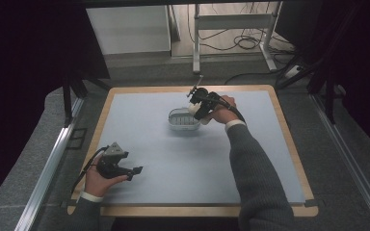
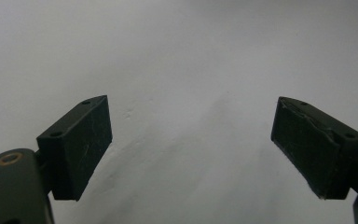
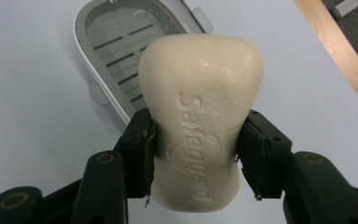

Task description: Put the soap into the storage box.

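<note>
The bar of soap [image 3: 200, 121] is clamped at its narrow waist between the two black jaws of the right gripper [image 3: 196, 154], raised letters facing the camera, its rounded top end pointing toward the soap dish [image 3: 121, 51]. In the right gripper view the bar hangs above the near rim of the dish, not yet inside it; the slotted grey floor of the dish is bare. From above, the dish [image 1: 180, 126] sits on the pale blue mat [image 1: 173, 163] a little toward the far edge of the desk and near its middle from left to right, and the right gripper [image 1: 198, 111] hovers just at the dish's right end with the pale bar showing between dark parts. So the pick-up looks done, and what seems left is to carry the bar over the tray, lower it flat onto the slots and let go. The left gripper [image 1: 136, 171] rests low near the desk's near left corner, well apart from the dish; its own view shows its jaws spread wide with nothing between them but plain mat [image 2: 191, 70].
</note>
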Motion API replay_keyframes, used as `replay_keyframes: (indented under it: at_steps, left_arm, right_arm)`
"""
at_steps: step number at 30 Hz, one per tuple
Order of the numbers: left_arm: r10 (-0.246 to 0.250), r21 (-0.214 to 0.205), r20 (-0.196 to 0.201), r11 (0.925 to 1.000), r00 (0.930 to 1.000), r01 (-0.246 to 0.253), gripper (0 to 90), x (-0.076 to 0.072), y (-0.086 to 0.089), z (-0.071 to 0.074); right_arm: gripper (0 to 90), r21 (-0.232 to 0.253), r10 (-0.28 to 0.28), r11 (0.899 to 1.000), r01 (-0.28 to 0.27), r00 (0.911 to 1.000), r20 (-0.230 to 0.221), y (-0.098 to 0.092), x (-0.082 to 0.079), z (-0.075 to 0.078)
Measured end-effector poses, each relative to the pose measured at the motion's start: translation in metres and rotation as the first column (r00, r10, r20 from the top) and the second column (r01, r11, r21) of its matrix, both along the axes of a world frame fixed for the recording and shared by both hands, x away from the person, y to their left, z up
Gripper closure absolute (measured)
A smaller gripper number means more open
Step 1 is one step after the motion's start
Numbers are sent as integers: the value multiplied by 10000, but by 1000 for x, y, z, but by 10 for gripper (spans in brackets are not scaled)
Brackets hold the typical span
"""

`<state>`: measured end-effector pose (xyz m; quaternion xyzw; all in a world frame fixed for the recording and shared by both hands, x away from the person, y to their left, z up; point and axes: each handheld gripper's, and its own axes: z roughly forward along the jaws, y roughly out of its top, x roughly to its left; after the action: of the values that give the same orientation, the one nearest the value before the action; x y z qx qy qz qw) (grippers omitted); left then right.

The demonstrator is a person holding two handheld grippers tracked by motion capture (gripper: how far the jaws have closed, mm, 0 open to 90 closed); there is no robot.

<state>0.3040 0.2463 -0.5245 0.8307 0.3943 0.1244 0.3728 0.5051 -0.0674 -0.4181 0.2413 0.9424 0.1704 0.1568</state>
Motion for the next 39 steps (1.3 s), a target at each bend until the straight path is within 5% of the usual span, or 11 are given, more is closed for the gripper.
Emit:
replay_keyframes:
  at_steps: [17, 39]
  left_arm:
    - [10, 18, 46, 10000, 10000, -10, 129, 0, 1, 0]
    - [-49, 18, -20, 10000, 10000, 49, 129, 0, 0, 0]
  right_arm:
    - [494, -25, 396, 9992, -395, 9991, 141, 18, 8, 6]
    - [493, -671, 1107, 9918, -1090, 9936, 222, 45, 13, -17]
